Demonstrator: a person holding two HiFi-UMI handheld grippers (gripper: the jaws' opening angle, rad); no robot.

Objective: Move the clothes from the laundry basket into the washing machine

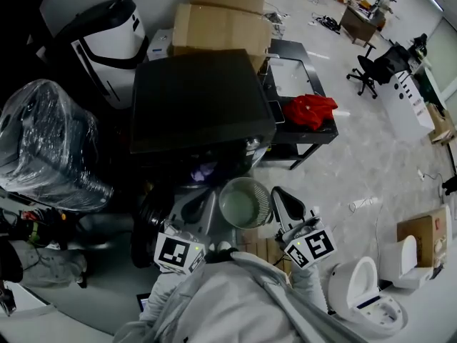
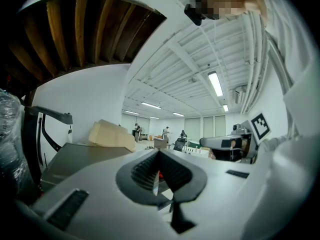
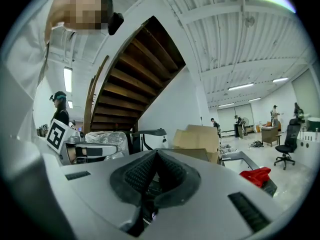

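Note:
The black-topped washing machine [image 1: 200,98] stands in front of me, with a bit of purple fabric [image 1: 205,171] showing in the dark opening under its top. The round pale laundry basket [image 1: 227,189] sits just below it and looks empty inside. My left gripper [image 1: 200,197] is to the left of the basket and my right gripper [image 1: 278,193] to its right, both pointing level toward the machine. The left gripper [image 2: 159,153] is shut with nothing in it, and so is the right gripper [image 3: 156,152]. A red garment [image 1: 308,111] lies on a black table.
Cardboard boxes [image 1: 221,16] are stacked behind the machine. A plastic-wrapped bundle [image 1: 46,141] and a white-and-black appliance [image 1: 111,38] stand at the left. The black table [image 1: 300,77] is at the right, with an office chair [image 1: 368,73] beyond. A white device [image 1: 364,295] sits on the floor.

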